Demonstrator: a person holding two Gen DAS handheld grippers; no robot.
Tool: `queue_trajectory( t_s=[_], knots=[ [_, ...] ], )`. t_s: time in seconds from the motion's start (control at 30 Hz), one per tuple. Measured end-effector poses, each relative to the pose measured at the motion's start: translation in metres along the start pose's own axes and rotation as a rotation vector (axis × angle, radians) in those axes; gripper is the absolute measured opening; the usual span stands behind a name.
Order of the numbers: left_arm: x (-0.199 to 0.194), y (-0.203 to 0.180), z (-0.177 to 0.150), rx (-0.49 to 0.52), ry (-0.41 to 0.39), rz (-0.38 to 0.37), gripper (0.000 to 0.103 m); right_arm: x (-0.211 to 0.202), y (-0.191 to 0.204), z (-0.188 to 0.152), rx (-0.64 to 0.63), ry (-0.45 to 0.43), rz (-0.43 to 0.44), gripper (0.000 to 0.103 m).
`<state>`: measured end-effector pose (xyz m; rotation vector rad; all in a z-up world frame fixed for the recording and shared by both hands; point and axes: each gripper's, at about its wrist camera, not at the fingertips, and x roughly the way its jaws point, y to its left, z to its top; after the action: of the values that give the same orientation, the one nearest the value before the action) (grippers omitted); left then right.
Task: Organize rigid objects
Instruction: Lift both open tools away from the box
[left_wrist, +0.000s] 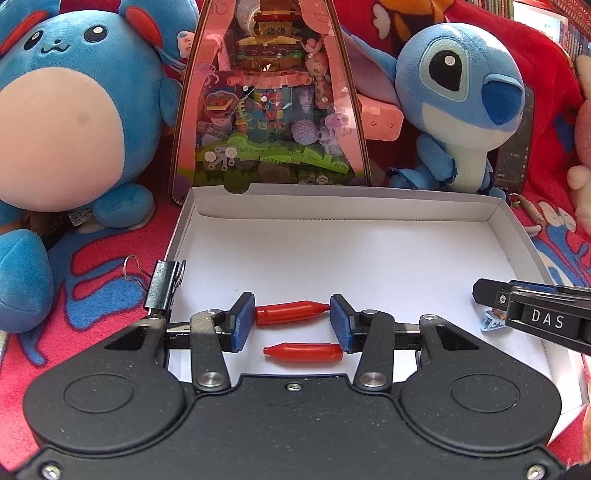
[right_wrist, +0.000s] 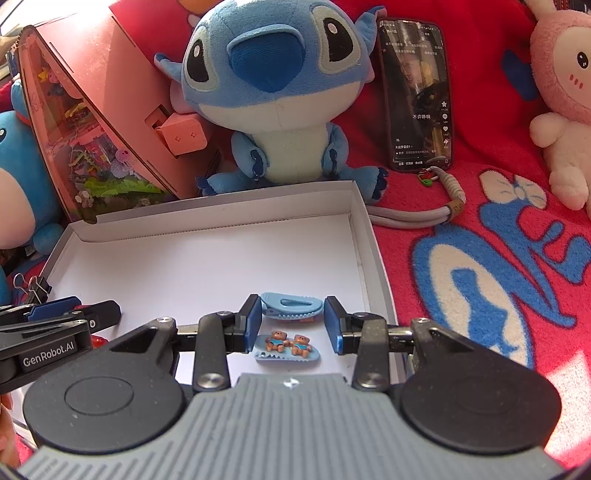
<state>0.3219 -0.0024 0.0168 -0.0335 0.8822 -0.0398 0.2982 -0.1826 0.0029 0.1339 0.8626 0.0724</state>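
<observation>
A shallow white box (left_wrist: 332, 206) lies open on a red blanket. My left gripper (left_wrist: 292, 314) is shut end to end on a red bottle-shaped piece (left_wrist: 291, 313) over the box's near left floor. A second red piece (left_wrist: 303, 351) lies just nearer, on the floor. In the right wrist view my right gripper (right_wrist: 290, 317) stands open around a light-blue hair clip (right_wrist: 290, 304) that rests on the box floor (right_wrist: 207, 258), with narrow gaps at both pads. A blue clip with two small bears (right_wrist: 288, 349) lies just in front of it.
A black binder clip (left_wrist: 162, 288) grips the box's left wall. Behind the box stand a pink display case (left_wrist: 269, 92), a blue Stitch plush (right_wrist: 277, 96) and a round blue plush (left_wrist: 66, 110). A phone (right_wrist: 415, 92) with a grey lanyard (right_wrist: 417, 214) and a pink plush (right_wrist: 565, 103) are to the right.
</observation>
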Motion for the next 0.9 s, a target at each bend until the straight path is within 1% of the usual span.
queue_trajectory(
  t_s=[0.03,0.13,0.23,0.27,0.3,0.43,0.53,0.6,0.77,0.9],
  knots=[
    [0.0,0.001,0.0,-0.003,0.0,0.001,0.044,0.0,0.0,0.0,0.001,-0.001,0.001,0.047],
    [-0.001,0.003,-0.001,-0.008,-0.001,-0.003,0.05,-0.001,-0.002,0.0,0.014,-0.006,0.008,0.047],
    [-0.004,0.002,-0.003,0.001,-0.008,0.006,0.064,-0.003,-0.004,-0.001,0.034,-0.009,0.015,0.051],
    [-0.005,0.002,-0.004,0.006,-0.013,0.01,0.073,-0.004,-0.004,-0.002,0.042,-0.011,0.019,0.053],
    [-0.008,0.001,-0.005,0.012,-0.022,0.014,0.077,-0.005,-0.004,-0.002,0.047,-0.015,0.023,0.058],
    [-0.019,-0.002,-0.007,0.037,-0.048,0.018,0.082,-0.016,-0.001,-0.003,0.036,-0.036,0.035,0.06],
    [-0.029,-0.003,-0.01,0.043,-0.067,0.012,0.085,-0.025,0.001,-0.005,0.022,-0.056,0.041,0.065],
    [-0.037,-0.004,-0.014,0.056,-0.081,0.004,0.087,-0.033,0.003,-0.006,0.005,-0.077,0.044,0.071],
    [-0.057,-0.006,-0.024,0.091,-0.1,-0.007,0.088,-0.053,0.002,-0.012,-0.023,-0.12,0.046,0.08],
    [-0.081,-0.006,-0.035,0.11,-0.127,-0.025,0.089,-0.07,-0.003,-0.019,-0.032,-0.155,0.051,0.085]
  ],
)
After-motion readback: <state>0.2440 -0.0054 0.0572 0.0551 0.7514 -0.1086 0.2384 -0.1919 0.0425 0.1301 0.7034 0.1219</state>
